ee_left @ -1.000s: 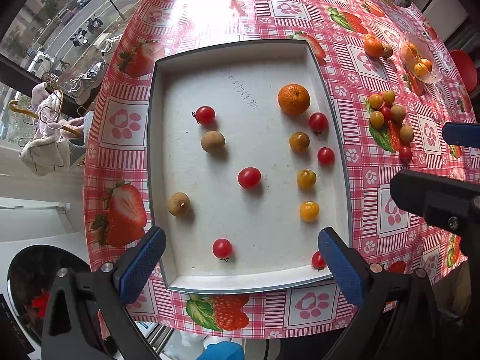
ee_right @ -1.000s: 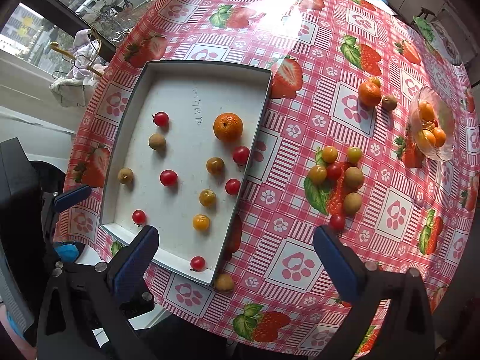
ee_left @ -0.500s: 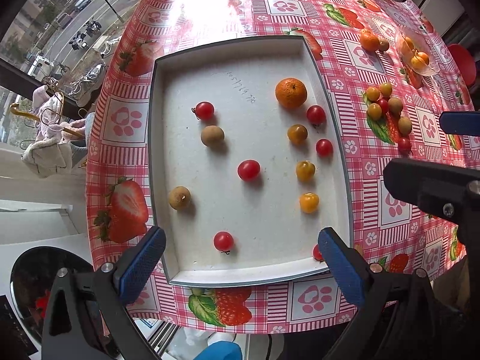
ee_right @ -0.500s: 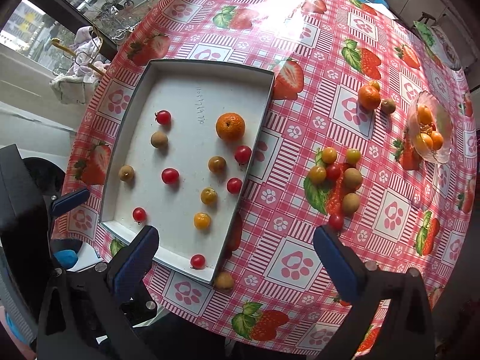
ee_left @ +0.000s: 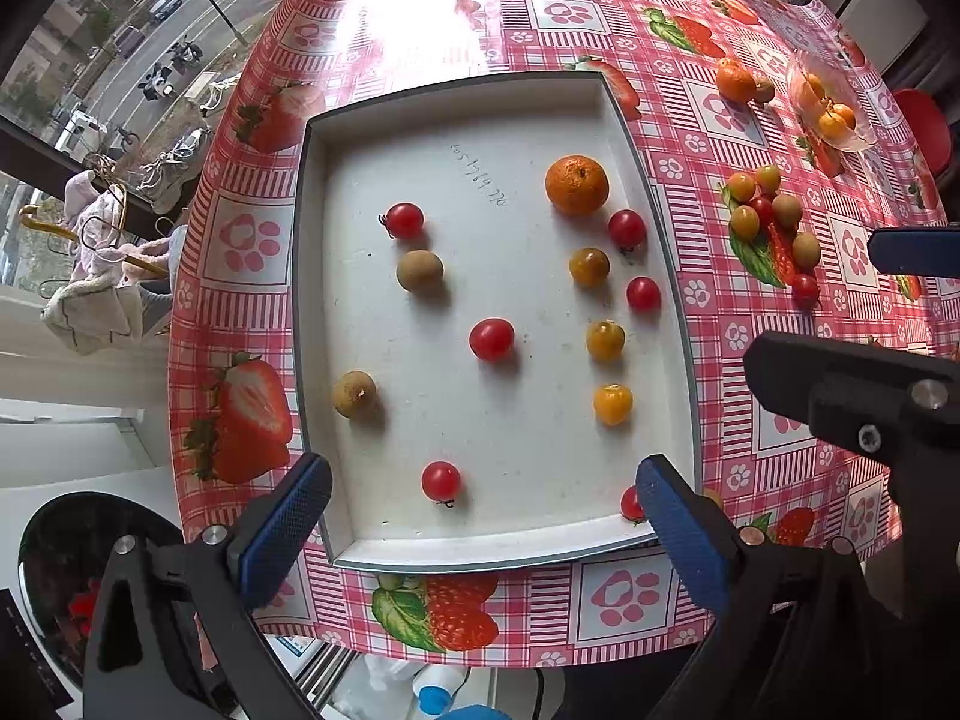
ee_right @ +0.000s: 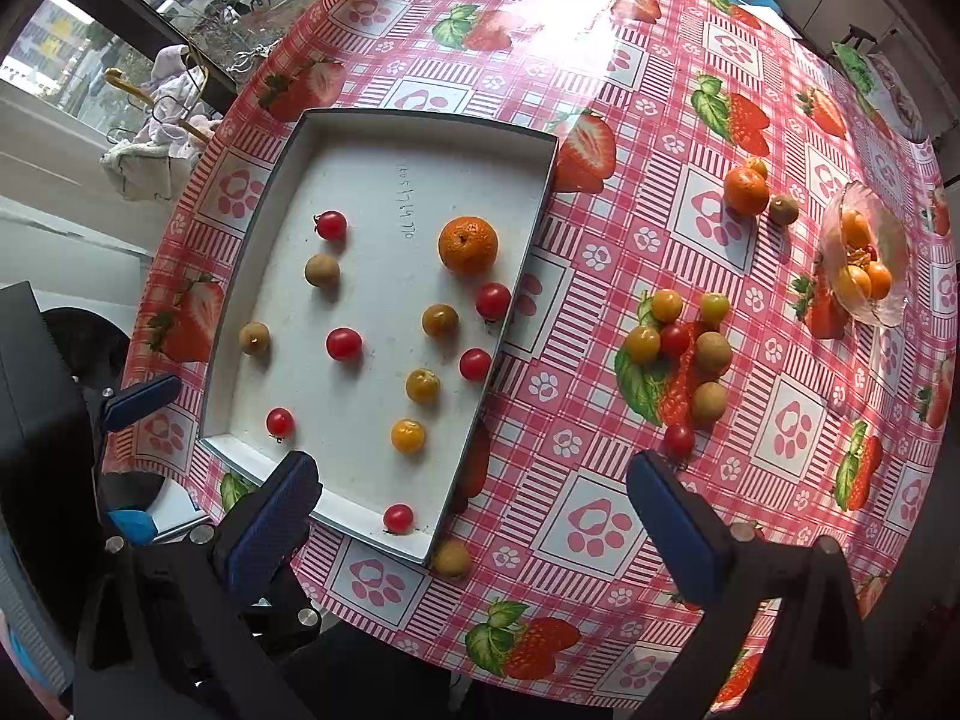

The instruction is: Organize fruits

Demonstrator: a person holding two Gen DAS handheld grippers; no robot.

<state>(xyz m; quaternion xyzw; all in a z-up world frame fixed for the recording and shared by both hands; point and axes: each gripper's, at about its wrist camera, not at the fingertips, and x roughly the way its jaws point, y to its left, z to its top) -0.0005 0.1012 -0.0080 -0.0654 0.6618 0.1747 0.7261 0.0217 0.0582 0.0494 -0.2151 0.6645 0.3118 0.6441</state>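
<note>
**Both grippers high and wide over the fruit tray**

The left gripper [ee_left: 480, 516] hangs above the near edge of the white tray [ee_left: 654, 180], fingers pointing across it, jaws spread wide with nothing between them. The right gripper [ee_right: 474, 510] hovers over the tray's near right corner, also gaping and empty, one blue pad [ee_right: 270, 516] over the tray's near rim and the other above bare tablecloth [ee_right: 600, 360].

Inside the tray: a mandarin [ee_left: 576, 184] towards the far right wall, red cherry tomatoes [ee_left: 491, 338] scattered about, yellow-orange ones [ee_left: 612, 403] lined along the right side, and brown longan-like fruits [ee_left: 354, 394] on the left.

One red tomato [ee_left: 630, 504] in the near right corner is half hidden behind the left gripper's pad. A brown fruit [ee_right: 451, 558] sits on the cloth just outside that same corner. Right of the tray lies a loose cluster of small fruits [ee_right: 684, 348]; beyond it, another mandarin [ee_right: 745, 191] and a glass bowl [ee_right: 888, 312], its contents hard to make out.

The tray's far half is open. The table edge runs just beside the tray's near rim.
</note>
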